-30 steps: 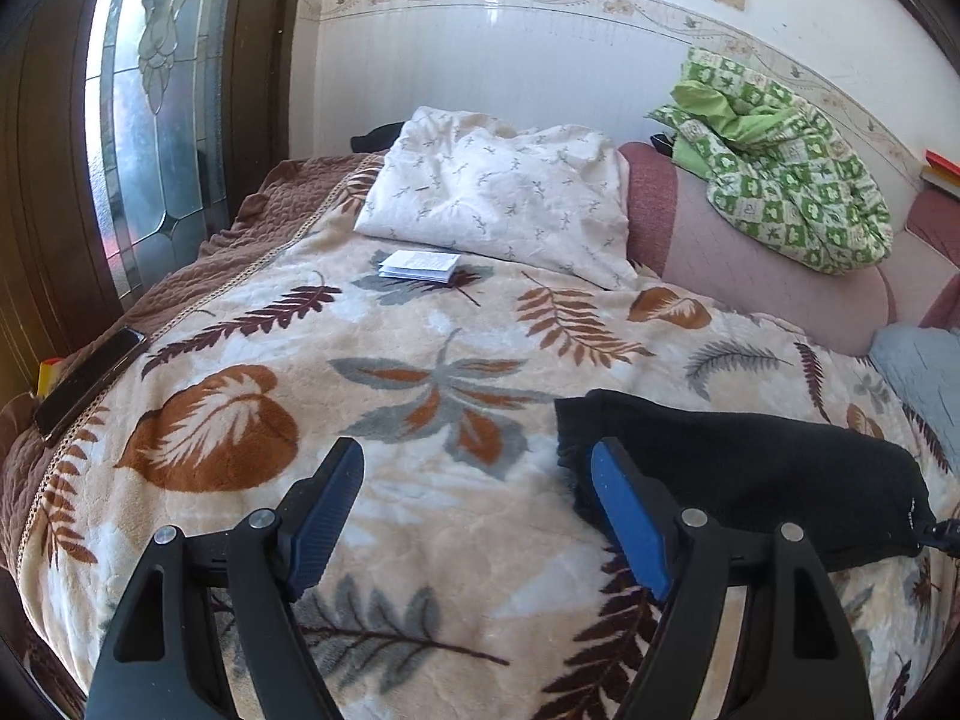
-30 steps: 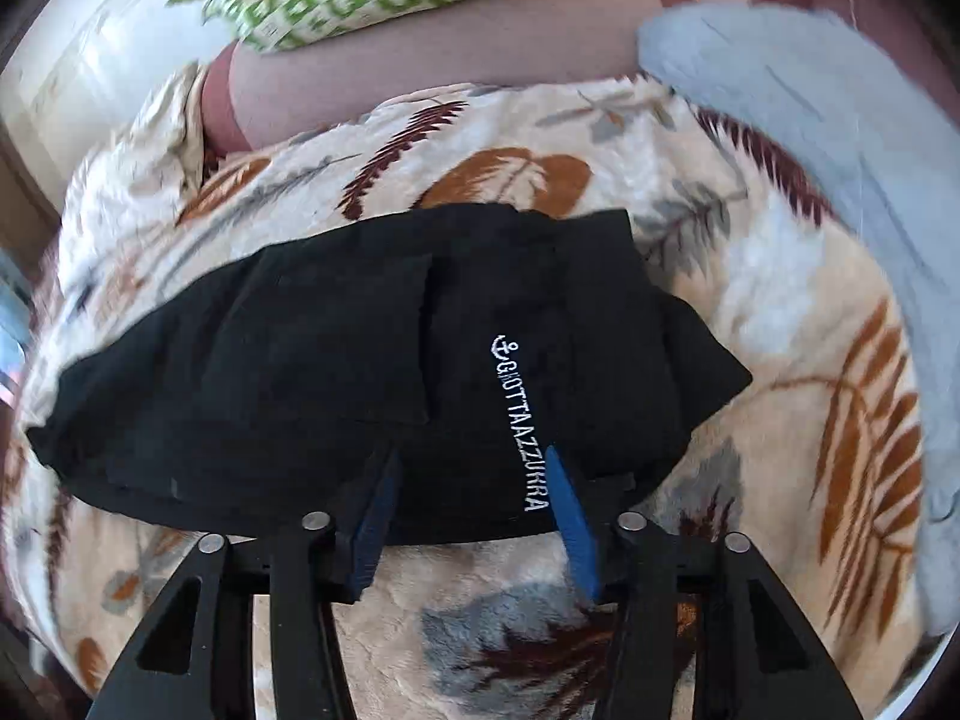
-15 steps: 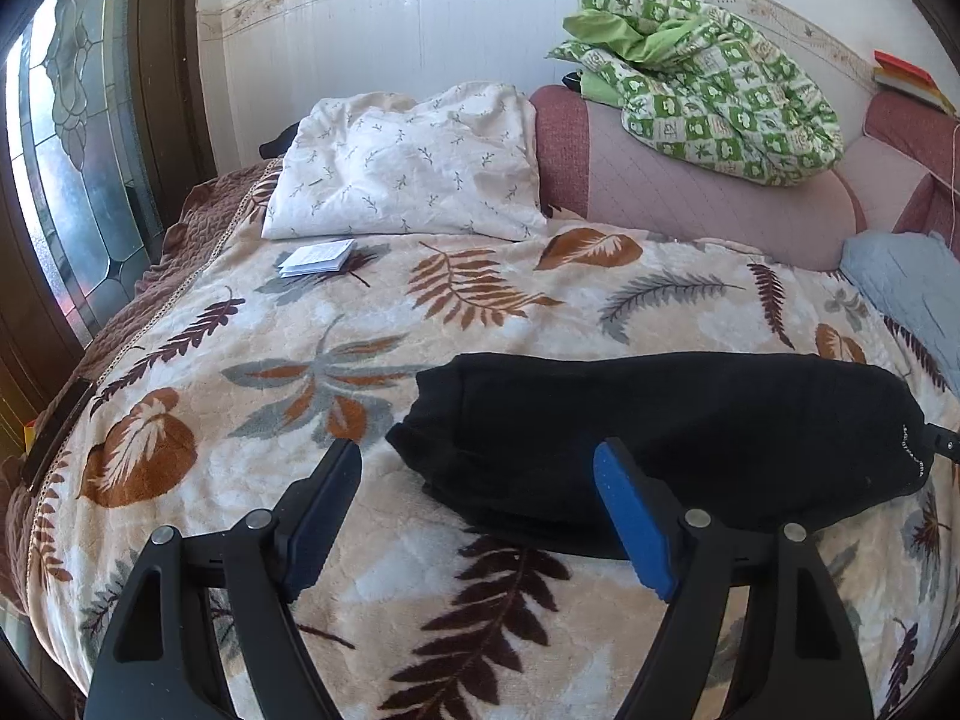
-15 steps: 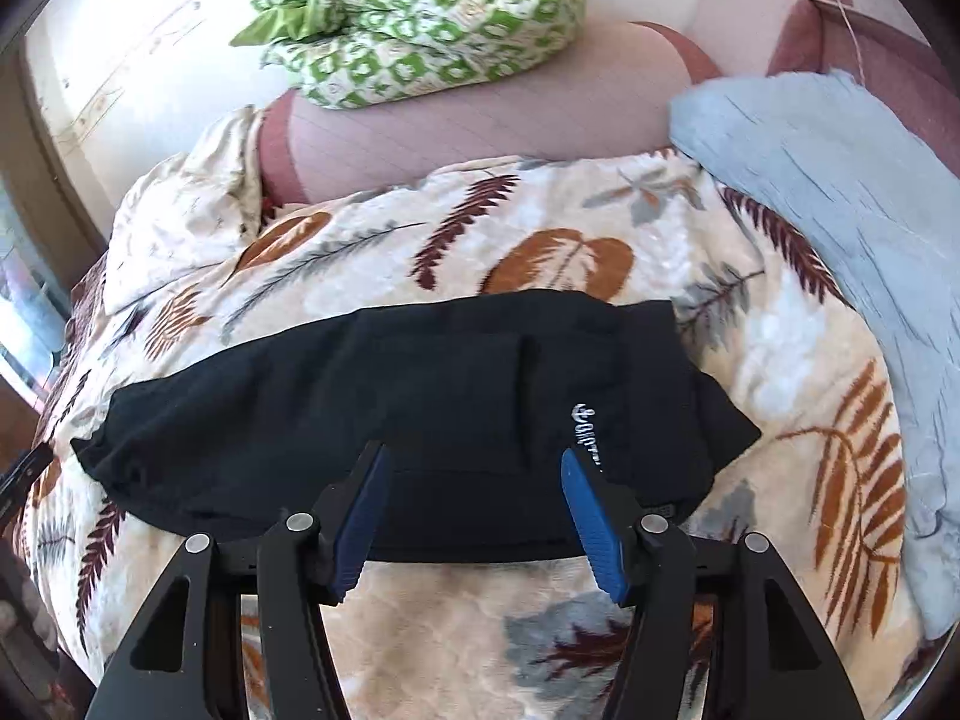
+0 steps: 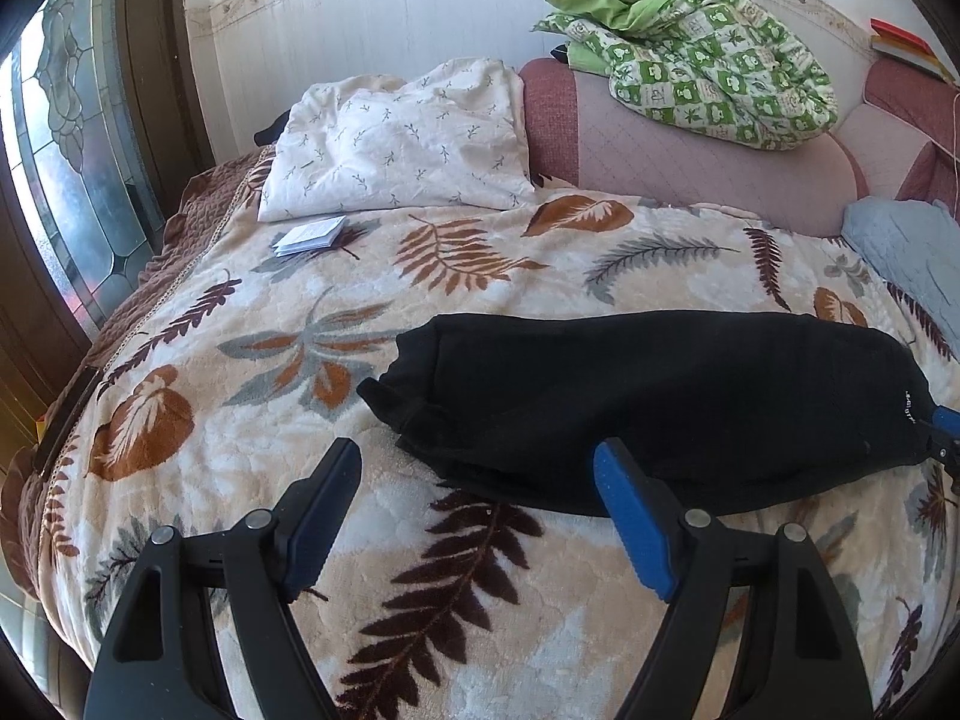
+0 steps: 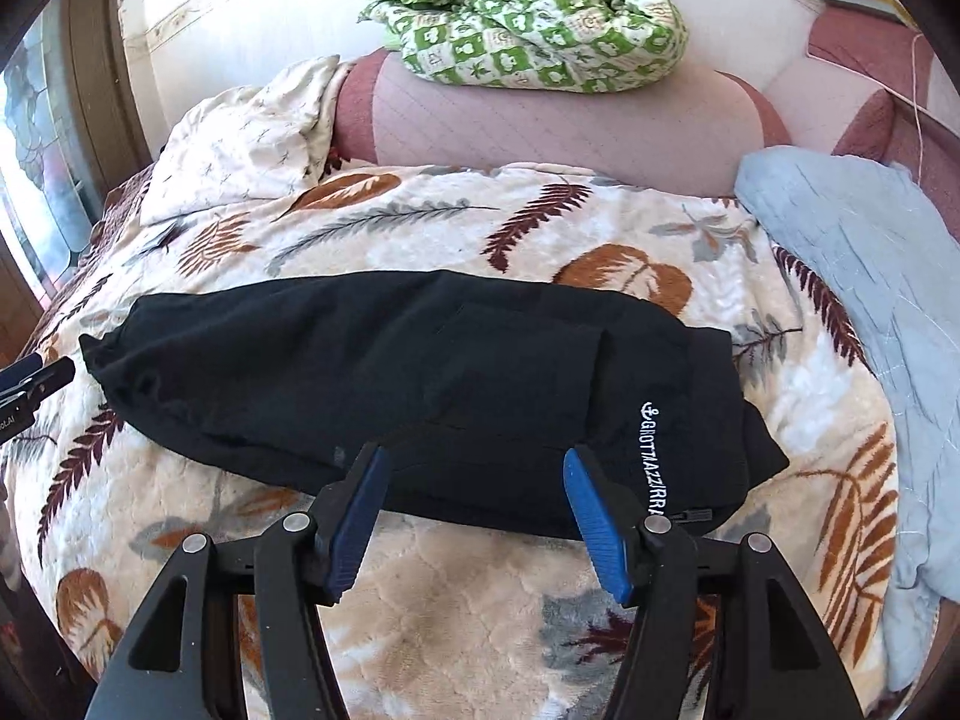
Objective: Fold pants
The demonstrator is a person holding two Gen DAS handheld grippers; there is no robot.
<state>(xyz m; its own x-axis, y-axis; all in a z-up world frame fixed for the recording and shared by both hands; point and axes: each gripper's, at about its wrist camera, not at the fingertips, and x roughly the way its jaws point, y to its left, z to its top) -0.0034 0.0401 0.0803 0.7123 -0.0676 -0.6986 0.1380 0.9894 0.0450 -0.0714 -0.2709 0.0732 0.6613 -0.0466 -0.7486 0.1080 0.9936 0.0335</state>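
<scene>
Black pants (image 5: 648, 402) lie folded lengthwise in a long band across the leaf-patterned blanket (image 5: 288, 360); in the right wrist view the pants (image 6: 420, 372) show white lettering near their right end. My left gripper (image 5: 477, 516) is open and empty, just in front of the pants' left end. My right gripper (image 6: 471, 504) is open and empty, its blue pads (image 6: 594, 516) at the near edge of the pants' right part, holding nothing. Each gripper's tip shows at the edge of the other's view.
A white pillow (image 5: 396, 144) and a small booklet (image 5: 309, 235) lie at the bed's far left. A green patterned quilt (image 5: 702, 54) sits on the pink headboard cushion (image 5: 690, 156). A light blue cloth (image 6: 858, 276) lies at the right. A stained-glass window (image 5: 66, 156) is on the left.
Both grippers have drawn back and up from the pants, so more of the bed shows. The left view swung right, bringing the whole pants into sight. Both stayed open.
</scene>
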